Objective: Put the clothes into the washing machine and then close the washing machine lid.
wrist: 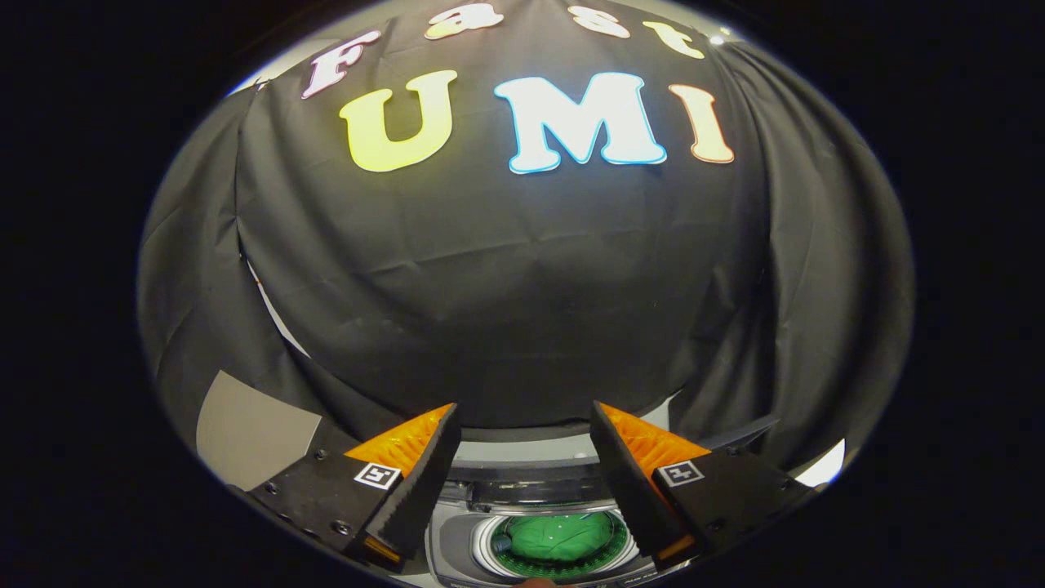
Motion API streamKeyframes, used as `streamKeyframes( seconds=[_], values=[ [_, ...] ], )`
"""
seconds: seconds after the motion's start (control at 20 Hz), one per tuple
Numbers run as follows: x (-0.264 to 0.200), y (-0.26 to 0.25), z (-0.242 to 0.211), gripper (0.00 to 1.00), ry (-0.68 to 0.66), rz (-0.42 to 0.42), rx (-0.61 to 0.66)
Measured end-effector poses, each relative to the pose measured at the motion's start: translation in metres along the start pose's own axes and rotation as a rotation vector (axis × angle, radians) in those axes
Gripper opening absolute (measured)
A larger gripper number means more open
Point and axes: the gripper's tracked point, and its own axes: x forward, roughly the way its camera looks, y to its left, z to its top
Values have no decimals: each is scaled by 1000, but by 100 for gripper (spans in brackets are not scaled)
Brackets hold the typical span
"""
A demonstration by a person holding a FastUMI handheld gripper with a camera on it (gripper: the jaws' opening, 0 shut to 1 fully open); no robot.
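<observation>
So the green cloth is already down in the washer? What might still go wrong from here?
The green cloth does lie in the washer's drum, seen below between the open, empty jaws of the gripper.
1. The washer's top looks open, so the closing step may still be left.
2. The gripper points mostly at the black wall cloth, with the washer low in sight; reaching for the lid from here could miss.

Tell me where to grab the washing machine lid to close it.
The gripper is open, holding nothing, high above the washing machine; green clothes already lie in the drum. The lid seems raised behind the opening: probably pinch its free upper edge from the front, then swing it down.
</observation>
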Motion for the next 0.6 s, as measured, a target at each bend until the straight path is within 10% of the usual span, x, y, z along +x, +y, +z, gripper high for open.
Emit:
streamKeyframes(
  seconds=[0.6],
  values=[
    [25,-9,-28,98,50,-36,-72]
  ],
)
